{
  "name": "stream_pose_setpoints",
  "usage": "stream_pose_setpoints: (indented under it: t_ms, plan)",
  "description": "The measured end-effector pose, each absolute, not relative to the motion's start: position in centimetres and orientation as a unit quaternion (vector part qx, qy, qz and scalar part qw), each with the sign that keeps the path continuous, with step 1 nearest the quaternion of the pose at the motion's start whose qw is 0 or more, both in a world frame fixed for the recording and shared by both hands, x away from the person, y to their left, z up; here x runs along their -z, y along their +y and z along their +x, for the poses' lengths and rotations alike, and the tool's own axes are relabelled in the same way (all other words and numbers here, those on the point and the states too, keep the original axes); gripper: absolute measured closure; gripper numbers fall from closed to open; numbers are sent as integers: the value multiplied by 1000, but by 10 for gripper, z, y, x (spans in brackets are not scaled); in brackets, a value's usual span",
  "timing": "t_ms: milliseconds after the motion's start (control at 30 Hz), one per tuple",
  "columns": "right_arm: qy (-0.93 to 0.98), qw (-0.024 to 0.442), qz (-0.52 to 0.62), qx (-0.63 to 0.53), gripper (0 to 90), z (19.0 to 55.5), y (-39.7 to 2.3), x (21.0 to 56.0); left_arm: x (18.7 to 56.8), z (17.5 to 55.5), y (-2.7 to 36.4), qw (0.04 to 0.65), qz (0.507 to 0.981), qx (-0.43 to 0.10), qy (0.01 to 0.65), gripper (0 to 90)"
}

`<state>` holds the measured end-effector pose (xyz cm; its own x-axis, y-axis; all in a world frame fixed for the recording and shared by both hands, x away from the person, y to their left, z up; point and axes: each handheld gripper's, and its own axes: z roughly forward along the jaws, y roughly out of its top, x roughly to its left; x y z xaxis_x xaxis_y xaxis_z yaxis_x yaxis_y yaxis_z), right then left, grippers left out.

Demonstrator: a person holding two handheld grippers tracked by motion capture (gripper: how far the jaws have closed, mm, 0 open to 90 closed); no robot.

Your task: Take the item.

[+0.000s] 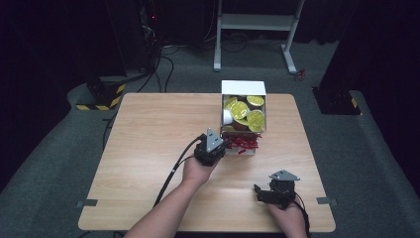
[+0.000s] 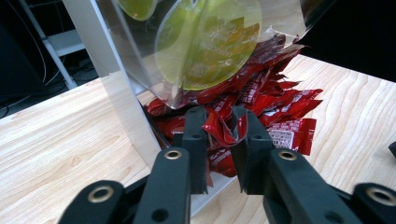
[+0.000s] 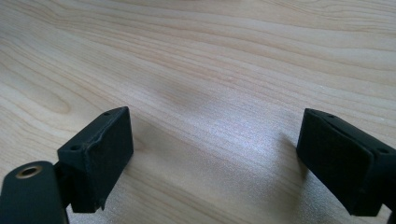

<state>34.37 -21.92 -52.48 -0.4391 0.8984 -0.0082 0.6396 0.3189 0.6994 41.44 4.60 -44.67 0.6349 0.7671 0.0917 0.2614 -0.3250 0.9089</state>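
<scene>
A white-and-clear box (image 1: pixel 242 88) stands at the table's far middle, its upper part packed with yellow-lidded cups (image 1: pixel 255 119). Red packets (image 1: pixel 245 143) spill from its open base. My left gripper (image 1: pixel 225 145) reaches into that pile. In the left gripper view its jaws (image 2: pixel 219 117) are shut on a crumpled red packet (image 2: pixel 224 131), under the clear wall (image 2: pixel 116 93) and a yellow lid (image 2: pixel 210 42). My right gripper (image 1: pixel 258 193) rests near the front right of the table, and in its own view it (image 3: pixel 215 154) is open over bare wood.
The light wooden table (image 1: pixel 148 129) has bare wood to the left of and in front of the box. A white frame (image 1: pixel 257 22) stands on the floor beyond the table. Black stands and cables sit at both back corners.
</scene>
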Motion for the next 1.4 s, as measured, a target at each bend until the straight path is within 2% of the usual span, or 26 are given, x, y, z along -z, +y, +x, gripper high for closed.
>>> stream_pose_setpoints:
  t_ms: [200, 700, 1400]
  plan:
    - [786, 203, 489, -318, 106, 344, -219, 525, 444, 411, 47, 475, 774, -268, 322, 812]
    - [786, 203, 489, -318, 106, 344, -219, 525, 439, 405, 57, 506, 759, -234, 337, 812]
    - [786, 203, 489, -318, 106, 344, -219, 525, 427, 382, 80, 532, 748, -225, 328, 812]
